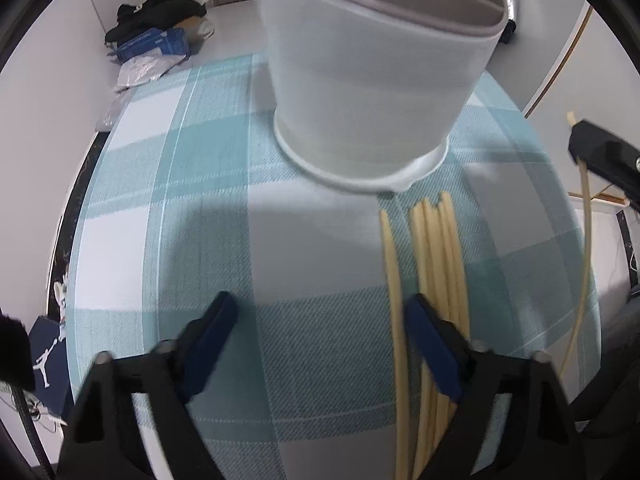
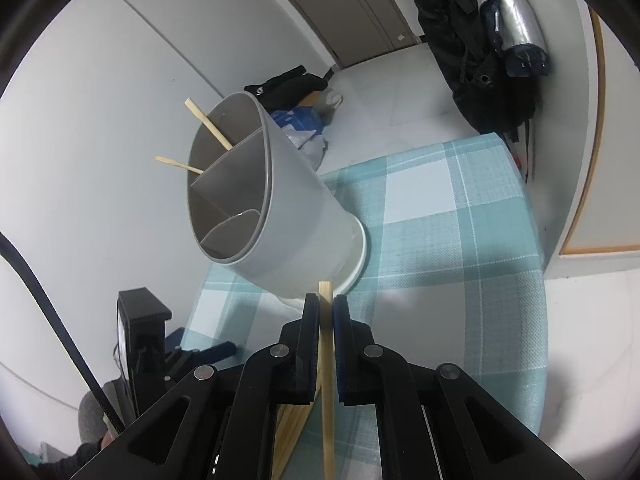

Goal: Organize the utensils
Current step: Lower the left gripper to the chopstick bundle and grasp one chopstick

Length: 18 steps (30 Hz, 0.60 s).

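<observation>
A grey-white utensil holder (image 1: 372,80) with inner dividers stands on the checked teal cloth (image 1: 200,200). In the right wrist view two chopsticks (image 2: 208,124) stick out of the holder (image 2: 288,232) at its far compartment. Several pale chopsticks (image 1: 440,260) lie on the cloth in front of the holder. My left gripper (image 1: 320,300) hovers open over them, with one chopstick (image 1: 394,280) just inside its right finger and the others beyond it. My right gripper (image 2: 326,302) is shut on a single chopstick (image 2: 327,380), held above the cloth near the holder's base.
Dark clothes and a blue box (image 1: 160,36) lie on the floor beyond the table. A black jacket (image 2: 480,60) and a silver wrapped object (image 2: 512,12) hang at the back right. A blue shoe box (image 1: 48,360) sits below the table's left edge.
</observation>
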{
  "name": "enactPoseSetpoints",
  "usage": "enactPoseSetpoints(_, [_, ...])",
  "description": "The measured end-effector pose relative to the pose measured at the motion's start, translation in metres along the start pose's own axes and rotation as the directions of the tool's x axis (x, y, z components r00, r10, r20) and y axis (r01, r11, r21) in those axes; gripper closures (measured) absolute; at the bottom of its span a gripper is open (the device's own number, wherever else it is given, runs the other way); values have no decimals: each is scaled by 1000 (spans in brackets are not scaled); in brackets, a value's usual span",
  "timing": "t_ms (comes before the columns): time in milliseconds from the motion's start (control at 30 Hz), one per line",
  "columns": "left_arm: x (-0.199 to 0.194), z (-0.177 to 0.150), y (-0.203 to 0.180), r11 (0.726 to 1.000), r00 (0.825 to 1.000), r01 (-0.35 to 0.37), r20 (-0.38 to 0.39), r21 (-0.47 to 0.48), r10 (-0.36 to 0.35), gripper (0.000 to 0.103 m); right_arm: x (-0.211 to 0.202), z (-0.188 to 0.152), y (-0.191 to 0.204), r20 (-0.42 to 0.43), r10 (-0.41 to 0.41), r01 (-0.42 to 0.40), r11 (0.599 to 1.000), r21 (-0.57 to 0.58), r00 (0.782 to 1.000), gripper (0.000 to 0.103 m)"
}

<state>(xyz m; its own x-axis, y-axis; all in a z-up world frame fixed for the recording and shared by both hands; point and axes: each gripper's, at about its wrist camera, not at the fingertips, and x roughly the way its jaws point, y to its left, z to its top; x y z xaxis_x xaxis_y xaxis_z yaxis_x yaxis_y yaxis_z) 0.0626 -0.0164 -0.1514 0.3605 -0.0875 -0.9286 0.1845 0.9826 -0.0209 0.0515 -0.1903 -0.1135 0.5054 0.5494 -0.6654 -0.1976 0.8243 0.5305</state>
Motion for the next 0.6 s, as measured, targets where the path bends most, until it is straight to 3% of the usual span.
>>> enactPoseSetpoints(67, [1,6,-3,1000,1000,14,11,15,-14,53,0,0,-1,-3,2,-2,1000,0,1000,97])
enactPoseSetpoints(133, [1,10,-7,999,999,26,19,25,-26,66,1,1,-2,-3,4,-4,1000,2,1000,97])
enactPoseSetpoints(233, [2,12,-13,999,999,38,26,32,-38,75,1,2,-3,-2,6,-6,1000,0,1000,97])
enactPoseSetpoints(333, [2,14,-13,998,998,58,34,14,-59,98,0,3,-3,2,2,-2,1000,-4,1000,97])
enactPoseSetpoints(467, [2,14,-3,992,993,112,45,-52,-110,101,-3,6,-3,17,3,-3,1000,-6,1000,97])
enactPoseSetpoints(600, [-13,11,6,987,985,136,116,-82,-126,101,-9,7,-1,42,2,-1,1000,-25,999,97])
